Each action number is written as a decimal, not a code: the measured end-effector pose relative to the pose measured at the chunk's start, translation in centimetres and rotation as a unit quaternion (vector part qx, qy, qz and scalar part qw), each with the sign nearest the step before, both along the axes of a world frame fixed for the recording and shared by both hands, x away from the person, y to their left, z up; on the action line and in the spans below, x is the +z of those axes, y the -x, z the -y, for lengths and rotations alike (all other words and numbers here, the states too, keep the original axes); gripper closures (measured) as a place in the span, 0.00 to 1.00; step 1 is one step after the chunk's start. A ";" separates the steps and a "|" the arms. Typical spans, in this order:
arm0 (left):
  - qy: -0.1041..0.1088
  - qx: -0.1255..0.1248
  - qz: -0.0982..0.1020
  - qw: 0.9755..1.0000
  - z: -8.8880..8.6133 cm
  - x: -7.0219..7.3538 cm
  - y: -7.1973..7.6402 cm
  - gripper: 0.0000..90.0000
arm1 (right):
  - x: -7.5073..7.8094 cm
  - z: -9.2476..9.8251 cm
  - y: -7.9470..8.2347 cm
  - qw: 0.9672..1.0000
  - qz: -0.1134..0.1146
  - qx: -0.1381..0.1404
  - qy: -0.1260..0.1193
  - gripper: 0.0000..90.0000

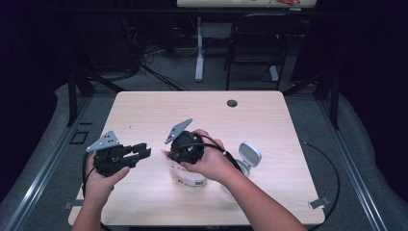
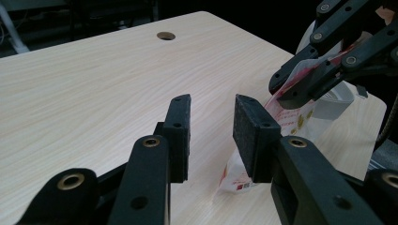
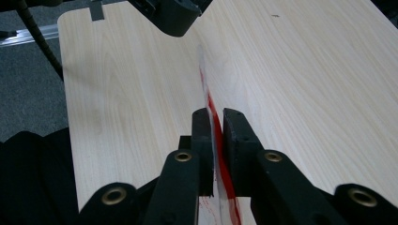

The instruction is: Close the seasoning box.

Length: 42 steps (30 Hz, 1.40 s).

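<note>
The right gripper (image 3: 215, 126) has its jaws pinched on the upper edge of a clear plastic pouch (image 1: 182, 174) with red print, which stands near the middle of the table (image 1: 269, 120), towards its near edge. The left gripper (image 2: 212, 129) hovers just left of the pouch, above the table, its jaws partly apart with nothing between them. A white round device (image 1: 249, 155) lies towards the right edge.
</note>
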<state>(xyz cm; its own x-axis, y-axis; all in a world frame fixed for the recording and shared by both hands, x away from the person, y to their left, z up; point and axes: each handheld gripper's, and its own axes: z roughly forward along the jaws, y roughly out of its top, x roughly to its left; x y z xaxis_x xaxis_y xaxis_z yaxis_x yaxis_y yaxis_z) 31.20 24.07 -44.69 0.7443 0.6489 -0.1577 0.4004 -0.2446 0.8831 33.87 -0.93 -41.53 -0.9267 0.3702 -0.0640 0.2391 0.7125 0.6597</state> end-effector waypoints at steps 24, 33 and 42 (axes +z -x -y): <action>-0.002 -0.007 -0.006 1.000 0.2 -0.3 -0.2 0.74 | 0.4 1.5 -0.2 1.000 0.009 0.004 -0.004 1.00; -0.011 -0.018 -0.010 1.000 0.5 -0.5 -0.2 0.72 | 1.0 2.3 0.3 1.000 0.016 0.008 -0.015 1.00; -0.021 -0.022 -0.014 0.999 1.0 -1.1 -0.5 0.67 | 1.6 3.1 0.6 0.999 0.019 0.013 -0.021 1.00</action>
